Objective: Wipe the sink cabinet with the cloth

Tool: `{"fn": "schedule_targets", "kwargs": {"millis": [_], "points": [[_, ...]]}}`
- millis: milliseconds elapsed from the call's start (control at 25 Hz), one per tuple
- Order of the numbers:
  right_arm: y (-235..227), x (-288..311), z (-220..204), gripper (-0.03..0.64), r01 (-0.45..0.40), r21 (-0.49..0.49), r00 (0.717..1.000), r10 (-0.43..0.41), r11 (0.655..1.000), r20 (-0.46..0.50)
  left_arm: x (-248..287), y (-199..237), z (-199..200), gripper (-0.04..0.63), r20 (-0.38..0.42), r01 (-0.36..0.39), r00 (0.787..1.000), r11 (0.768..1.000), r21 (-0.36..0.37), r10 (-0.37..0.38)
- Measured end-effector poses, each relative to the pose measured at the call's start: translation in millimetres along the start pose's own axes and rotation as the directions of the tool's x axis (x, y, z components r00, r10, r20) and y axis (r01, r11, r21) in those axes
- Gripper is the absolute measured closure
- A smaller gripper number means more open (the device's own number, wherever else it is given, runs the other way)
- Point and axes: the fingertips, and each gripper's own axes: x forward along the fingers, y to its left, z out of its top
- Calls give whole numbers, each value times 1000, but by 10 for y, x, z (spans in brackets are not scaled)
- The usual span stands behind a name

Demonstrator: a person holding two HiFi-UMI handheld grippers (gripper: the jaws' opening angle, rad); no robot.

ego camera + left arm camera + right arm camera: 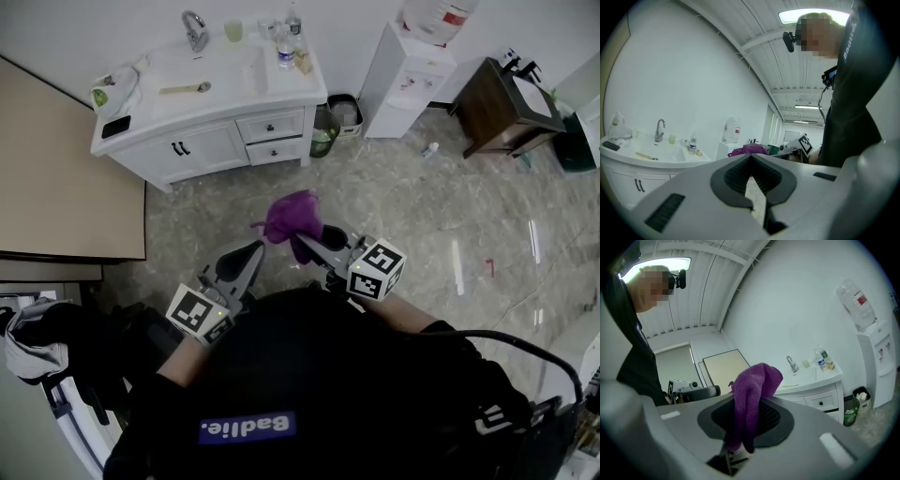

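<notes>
The white sink cabinet [216, 141] stands across the floor at the upper left, with a faucet [194, 30] at its back; it also shows as the cabinet [815, 390] in the right gripper view and the cabinet [628, 168] in the left gripper view. A purple cloth [292, 217] hangs bunched from my right gripper [307, 240], which is shut on it. In the right gripper view the cloth [752, 394] drapes over the jaw tips. My left gripper [253, 248] is held beside it in front of my body, shut and empty. Both grippers are well short of the cabinet.
On the countertop lie a brush [185, 88], a phone [116, 127], a bag [112, 89], a cup [233, 30] and bottles [286, 47]. Right of the cabinet are bins [335, 120], a water dispenser [405, 70] and a dark wooden stand [502, 108]. A beige panel [66, 178] is at the left.
</notes>
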Motion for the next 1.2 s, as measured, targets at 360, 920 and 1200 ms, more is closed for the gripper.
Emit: {"fn": "schedule_targets", "kwargs": {"millis": [360,920,1200], "points": [[-381,204,20,540,-19,37,999,21,999,-35,162,381,18,591,12,-68,998,998,-1,68],[-1081,1809,100,540,136,65,988,-131,989,-86,256,2231,99,591,-17,76,997,996,-51,-77],[-1406,2426,-24,540,188,100,981,-181,977,-77,340,2858,16,591,-35,138,990,989,-56,-140]]}}
